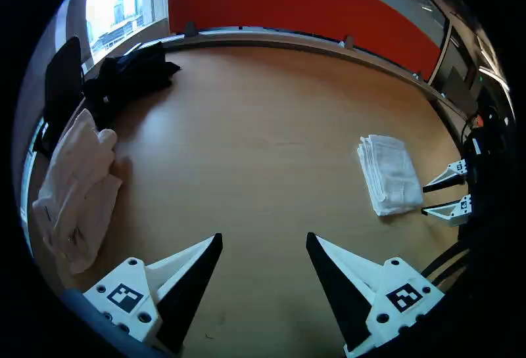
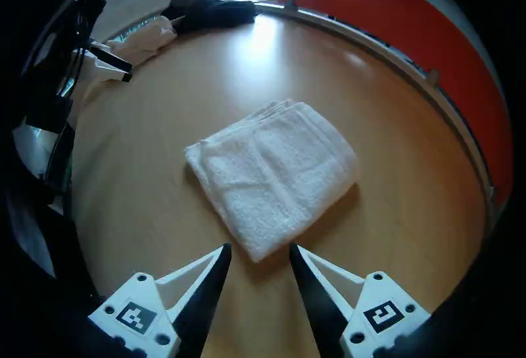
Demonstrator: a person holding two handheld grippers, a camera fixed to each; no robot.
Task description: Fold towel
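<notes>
Towel's folded into a thick little rectangle, lying flat on the wooden worktop [image 2: 394, 180]; in the right gripper view the white towel [image 2: 273, 180] sits dead centre, stacked layers showing along its 11 o'clock edge; the right gripper [image 2: 260, 247] comes in from 6 o'clock with its fingers apart, and the towel's near corner pokes into the gap between the tips, with neither finger looking like it presses on it; so open, not gripping anything. In the left gripper view the left gripper [image 1: 263, 240] is at 6 o'clock over bare wood, fingers spread wide with nothing between them; from there the towel is out at about 3 o'clock, with the other gripper's two white fingers just beside its far side. Other stuff on the worktop: a crumpled whitish garment [image 1: 75, 187] at 9 o'clock, a heap of black fabric [image 1: 131, 75] at about 10 o'clock, both well apart from the towel; a red divider panel [image 1: 296, 10] runs along the far edge at 12 o'clock, with a bright window [image 1: 118, 3] to its left.
</notes>
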